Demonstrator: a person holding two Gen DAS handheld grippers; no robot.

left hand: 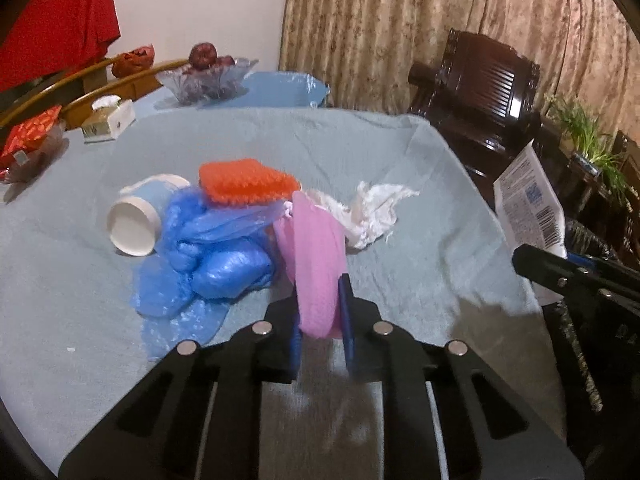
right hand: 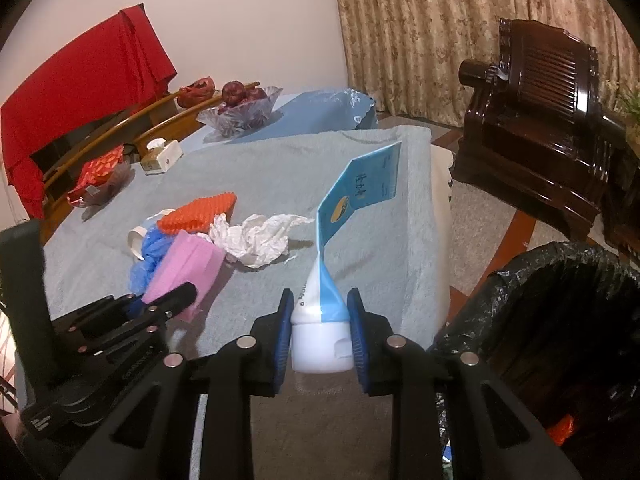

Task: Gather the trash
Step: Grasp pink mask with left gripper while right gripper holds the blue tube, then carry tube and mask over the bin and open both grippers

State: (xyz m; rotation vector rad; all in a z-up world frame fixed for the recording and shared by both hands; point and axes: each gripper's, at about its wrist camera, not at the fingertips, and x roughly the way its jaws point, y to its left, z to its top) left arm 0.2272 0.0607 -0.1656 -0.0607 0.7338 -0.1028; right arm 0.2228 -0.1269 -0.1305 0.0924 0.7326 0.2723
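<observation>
My left gripper [left hand: 322, 312] is shut on a pink sponge [left hand: 316, 264], held just above the table; the sponge also shows in the right wrist view [right hand: 188, 268]. My right gripper [right hand: 320, 320] is shut on a squeezed blue-and-white tube [right hand: 348, 216] near its white cap, and the tube stands up from the jaws. The tube's printed back shows in the left wrist view [left hand: 528, 204]. On the table lie an orange sponge [left hand: 246, 180], a crumpled blue plastic bag [left hand: 208, 256], a tipped paper cup [left hand: 138, 216] and crumpled white tissue [left hand: 372, 212].
A bin lined with a black bag [right hand: 560, 304] stands right of the table [right hand: 280, 168]. At the table's far side are a glass fruit bowl [left hand: 204, 78], a tissue box [left hand: 106, 118] and red snack bags [left hand: 28, 140]. A dark wooden armchair [left hand: 480, 92] stands beyond.
</observation>
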